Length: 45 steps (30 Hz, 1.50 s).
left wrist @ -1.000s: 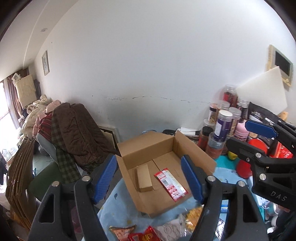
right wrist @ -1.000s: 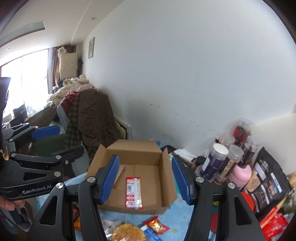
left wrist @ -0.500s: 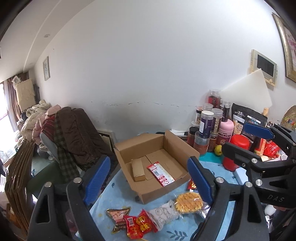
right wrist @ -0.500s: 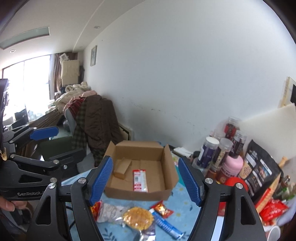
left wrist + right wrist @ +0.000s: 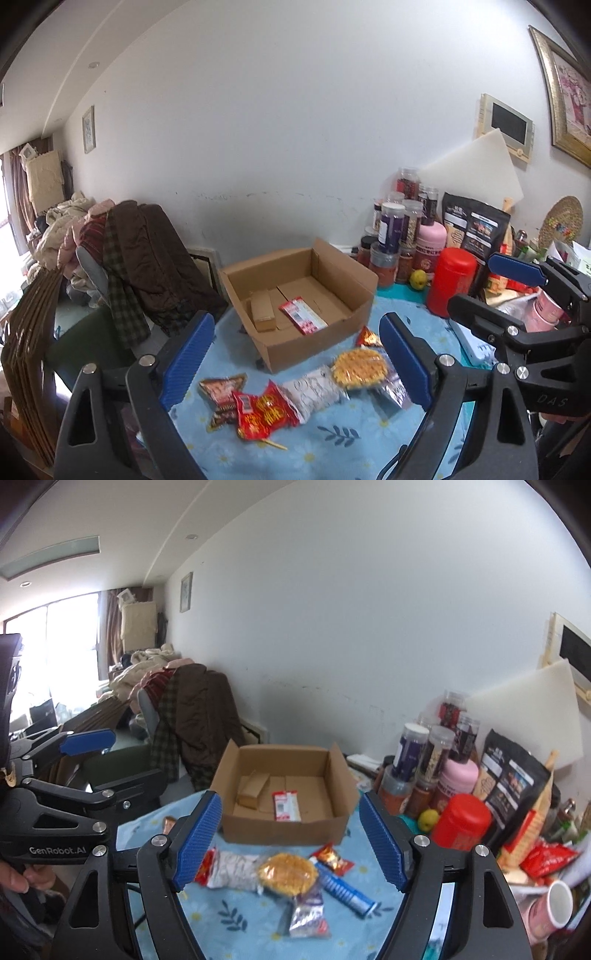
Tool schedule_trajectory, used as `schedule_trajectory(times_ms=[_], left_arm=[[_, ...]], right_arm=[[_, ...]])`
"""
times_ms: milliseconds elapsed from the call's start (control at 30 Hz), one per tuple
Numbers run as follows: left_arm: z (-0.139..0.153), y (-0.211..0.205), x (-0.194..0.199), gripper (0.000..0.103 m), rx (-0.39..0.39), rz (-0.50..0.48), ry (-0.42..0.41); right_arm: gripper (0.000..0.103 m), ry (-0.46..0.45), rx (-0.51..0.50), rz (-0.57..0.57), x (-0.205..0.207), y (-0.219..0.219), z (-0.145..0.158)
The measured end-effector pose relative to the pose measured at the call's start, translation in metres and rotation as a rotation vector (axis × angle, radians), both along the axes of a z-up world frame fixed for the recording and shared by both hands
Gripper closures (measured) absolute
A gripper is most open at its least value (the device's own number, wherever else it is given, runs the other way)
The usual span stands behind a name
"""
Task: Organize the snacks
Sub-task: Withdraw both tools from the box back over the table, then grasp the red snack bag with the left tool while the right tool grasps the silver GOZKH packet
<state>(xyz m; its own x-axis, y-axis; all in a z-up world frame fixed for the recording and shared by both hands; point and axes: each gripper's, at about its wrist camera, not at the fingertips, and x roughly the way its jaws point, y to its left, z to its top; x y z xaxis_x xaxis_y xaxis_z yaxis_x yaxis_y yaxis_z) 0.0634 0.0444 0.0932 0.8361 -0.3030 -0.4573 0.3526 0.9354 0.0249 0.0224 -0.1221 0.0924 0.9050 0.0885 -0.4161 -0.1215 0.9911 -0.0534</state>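
Both grippers backed off, box sits farther away now

Left gripper [image 5: 295, 362] and right gripper [image 5: 290, 843] hang wide open, empty. Cardboard box [image 5: 354, 284] holds a small brown carton [image 5: 263, 314] and red-white packet [image 5: 303, 321]; the loose snacks [image 5: 288, 871] in front on the blue cloth are in view now.

Ahead of the left gripper [image 5: 295, 362], a box [image 5: 314, 343] holds a carton [image 5: 263, 314] left of a packet [image 5: 303, 316], snacks [image 5: 295, 391] lying before it and jars [image 5: 400, 236] to its right.

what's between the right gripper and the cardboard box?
Right wrist view: loose snacks on the blue cloth, a white packet, a round yellow waffle pack and a small red packet, between right gripper and cardboard box.
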Motion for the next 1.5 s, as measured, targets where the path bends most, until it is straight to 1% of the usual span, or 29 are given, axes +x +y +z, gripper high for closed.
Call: schedule_trajectory(times_ms=[300,433,633,867,1167,1400,1500], left_arm=[[-0.034,0.0,-0.016,0.011,0.002,-0.037,0.06],[-0.053,-0.003,-0.016,0.011,-0.001,-0.046,0.112],[-0.077,0.0,-0.009,0.011,-0.025,-0.043,0.187],[-0.102,0.0,0.001,0.011,-0.009,-0.029,0.247],[-0.141,0.009,0.028,0.011,-0.056,0.02,0.362],[-0.168,0.021,0.054,0.011,-0.093,0.106,0.432],[-0.176,0.023,0.066,0.011,-0.082,0.142,0.446]], right_arm=[[0.025,0.039,0.022,-0.022,-0.02,-0.002,-0.031],[0.025,0.064,0.044,-0.026,-0.024,-0.004,-0.046],[0.025,0.122,0.068,-0.04,-0.019,-0.008,-0.073],[0.025,0.192,0.085,-0.052,-0.005,-0.013,-0.105],[0.025,0.265,0.096,-0.065,0.019,-0.016,-0.144],[0.025,0.313,0.076,-0.096,0.042,-0.022,-0.168],[0.025,0.334,0.072,-0.108,0.052,-0.025,-0.176]])
